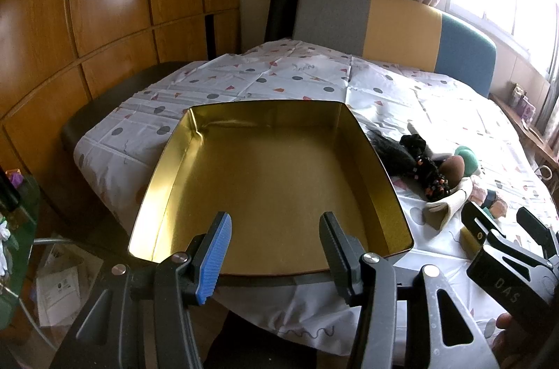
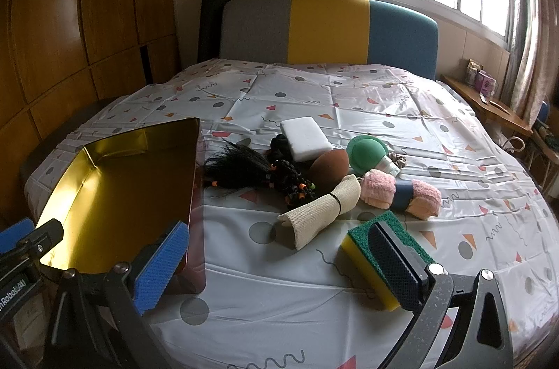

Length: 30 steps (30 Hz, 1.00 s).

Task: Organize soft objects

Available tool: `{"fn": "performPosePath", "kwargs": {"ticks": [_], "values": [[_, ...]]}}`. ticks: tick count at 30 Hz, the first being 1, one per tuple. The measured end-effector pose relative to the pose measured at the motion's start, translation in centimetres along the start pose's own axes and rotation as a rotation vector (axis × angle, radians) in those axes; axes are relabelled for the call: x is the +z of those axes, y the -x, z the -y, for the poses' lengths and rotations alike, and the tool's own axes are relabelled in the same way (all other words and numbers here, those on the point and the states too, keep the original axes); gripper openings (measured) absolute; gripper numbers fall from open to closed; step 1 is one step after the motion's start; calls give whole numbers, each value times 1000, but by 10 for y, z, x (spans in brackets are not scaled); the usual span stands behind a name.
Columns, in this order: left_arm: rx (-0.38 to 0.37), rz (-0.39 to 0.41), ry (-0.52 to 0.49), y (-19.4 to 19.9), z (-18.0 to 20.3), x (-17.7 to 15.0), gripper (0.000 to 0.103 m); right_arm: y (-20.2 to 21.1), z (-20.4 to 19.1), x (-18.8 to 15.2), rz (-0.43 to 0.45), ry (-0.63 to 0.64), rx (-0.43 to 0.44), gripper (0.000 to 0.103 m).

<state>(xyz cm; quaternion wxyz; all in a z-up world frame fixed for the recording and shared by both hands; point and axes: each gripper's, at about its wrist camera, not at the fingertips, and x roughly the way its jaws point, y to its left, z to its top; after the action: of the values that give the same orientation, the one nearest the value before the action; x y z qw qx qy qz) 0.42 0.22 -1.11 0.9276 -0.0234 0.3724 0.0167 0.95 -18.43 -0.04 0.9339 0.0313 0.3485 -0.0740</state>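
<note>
Left wrist view: One gold tin (image 1: 269,173) sits centre frame on the bed (image 1: 279,79), open side up, nothing inside. Its long axis runs from the lower edge toward the headboard (image 1: 384,26) at upper centre. The left gripper (image 1: 276,239) hangs over the tin's near rim, pointing downward and forward; its jaws stand apart with nothing between them. One pad is blue, the other dark. At right of the tin lies a cluster of soft items: one black tassel (image 1: 387,152), one beaded braid (image 1: 429,173), one brown puff (image 1: 454,164), one green puff (image 1: 468,156), one beige roll (image 1: 443,208). The right gripper (image 1: 503,225) enters at lower right, jaws apart.

Right wrist view: The tin (image 2: 118,194) is at left, long axis running up-frame. The right gripper (image 2: 283,260) points down and forward over the bed (image 2: 349,96), jaws wide apart, gripping nothing. Its dark finger lies in front of one green-and-yellow sponge (image 2: 363,250) at lower right; contact cannot be told. The sponge's long axis runs from upper left to lower right. Centre frame: one white sponge (image 2: 305,136), one tassel (image 2: 237,166), one braid (image 2: 297,183), one brown puff (image 2: 330,169), one green puff (image 2: 367,152), one beige roll (image 2: 321,211) lying diagonally with its long axis from lower left to upper right, and one pink towel (image 2: 401,194) with a blue band. The left gripper's (image 2: 35,236) tip shows at far left.
</note>
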Motion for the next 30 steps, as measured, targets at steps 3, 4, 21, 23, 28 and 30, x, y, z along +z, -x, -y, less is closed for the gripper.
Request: {"fn": "performPosePath", "kwargs": {"ticks": [3,4,21,23,28,30], "values": [[1,-3,0,0,0,0,53,0,0,0,1,0,-1,103],[1,-3,0,0,0,0,53,0,0,0,1,-1,0,103],[0,-8,0,-1,-1,0,53,0,1,-1,3,-5,1,103],[2,-8,0,-1,-1,0,53,0,1,-1,4,-5,0,103],[2,-11,-3,-1,-1,0,53,0,2,-2,1,-10,2,103],[2,-15,-7,-2,-1,-1,53,-1,3,-3,0,-11,1,103]]}}
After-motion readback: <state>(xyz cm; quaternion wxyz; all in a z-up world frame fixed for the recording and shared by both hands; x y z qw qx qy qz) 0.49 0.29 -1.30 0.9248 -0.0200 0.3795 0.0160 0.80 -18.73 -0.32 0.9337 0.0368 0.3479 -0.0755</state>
